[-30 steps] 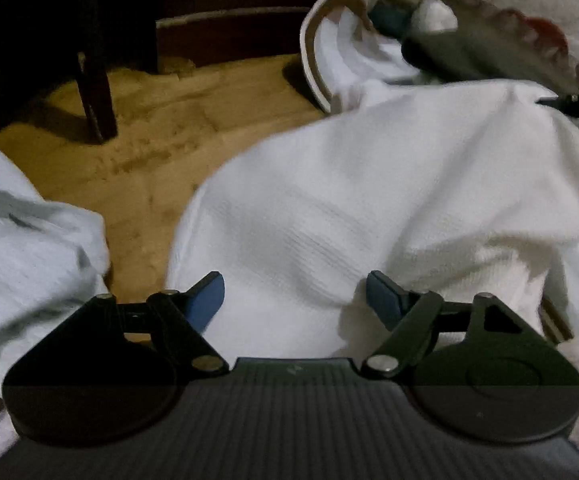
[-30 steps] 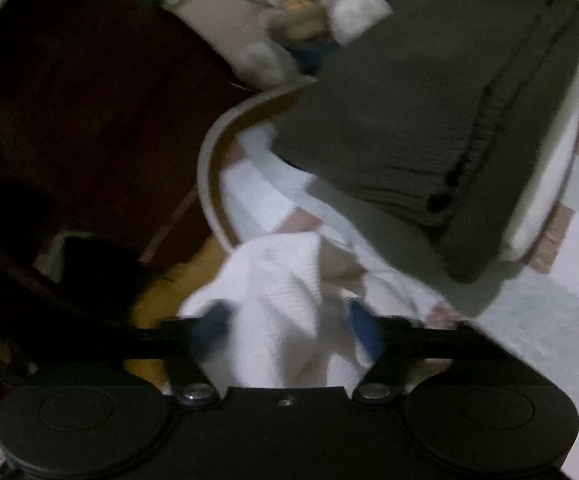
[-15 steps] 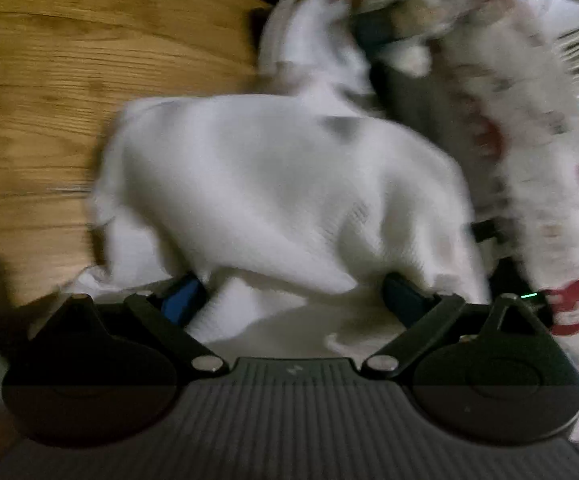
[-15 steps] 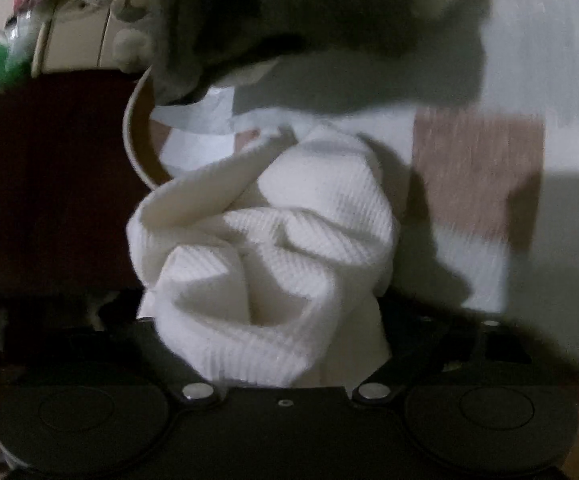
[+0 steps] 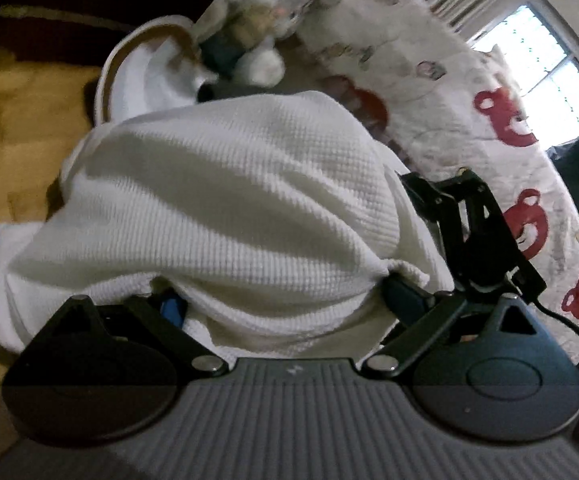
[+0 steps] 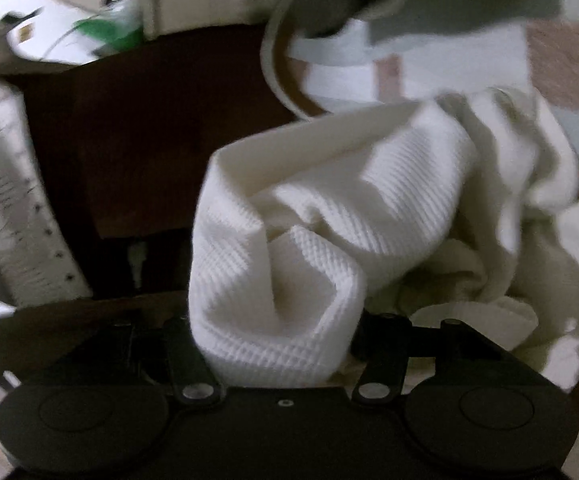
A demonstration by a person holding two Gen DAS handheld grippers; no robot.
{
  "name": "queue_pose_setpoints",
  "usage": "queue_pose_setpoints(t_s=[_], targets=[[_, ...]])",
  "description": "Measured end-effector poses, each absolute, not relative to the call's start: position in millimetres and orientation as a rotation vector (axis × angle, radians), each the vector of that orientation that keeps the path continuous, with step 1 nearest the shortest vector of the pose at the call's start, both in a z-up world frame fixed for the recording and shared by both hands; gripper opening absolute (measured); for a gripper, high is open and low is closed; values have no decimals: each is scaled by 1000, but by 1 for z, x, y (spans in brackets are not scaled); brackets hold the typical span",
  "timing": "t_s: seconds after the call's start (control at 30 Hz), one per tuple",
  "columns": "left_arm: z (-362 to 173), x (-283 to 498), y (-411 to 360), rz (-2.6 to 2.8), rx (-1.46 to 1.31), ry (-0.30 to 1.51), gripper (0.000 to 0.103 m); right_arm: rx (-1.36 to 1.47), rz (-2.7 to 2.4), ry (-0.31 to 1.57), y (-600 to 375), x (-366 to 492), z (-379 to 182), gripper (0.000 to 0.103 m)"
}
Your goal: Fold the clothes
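- White waffle-knit garment (image 5: 229, 208) is bunched between both grippers, lifted over the bed edge; no neat fold visible
- Left gripper (image 5: 285, 304) wide, cloth draped between
- Right gripper (image 6: 275, 344) has been closing on a bunch; smoothing and folding remain

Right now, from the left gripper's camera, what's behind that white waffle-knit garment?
Behind the white waffle-knit garment a stuffed bunny and a bear-print quilt show, with the right gripper at its right edge. The bed surface directly behind the garment is covered.
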State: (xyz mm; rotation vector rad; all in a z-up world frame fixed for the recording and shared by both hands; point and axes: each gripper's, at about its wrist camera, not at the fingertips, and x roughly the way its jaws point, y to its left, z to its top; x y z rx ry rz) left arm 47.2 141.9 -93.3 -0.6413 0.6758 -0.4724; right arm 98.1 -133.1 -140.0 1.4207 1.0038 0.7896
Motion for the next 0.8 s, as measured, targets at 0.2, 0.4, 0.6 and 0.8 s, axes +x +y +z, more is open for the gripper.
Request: queue_pose_setpoints(t_s=[0.2, 0.4, 0.6, 0.8], targets=[[-35, 32, 110, -563, -528, 589, 96, 1439, 882, 867, -149, 100, -99, 63], [7, 27, 51, -713, -480, 555, 96, 1437, 904, 676, -202, 71, -56, 63], [16, 7, -47, -823, -344, 560, 97, 1393, 763, 508, -284, 6, -36, 63], [16, -16, -117, -965, -273, 601, 97, 1573, 626, 373, -365, -64, -61, 63]])
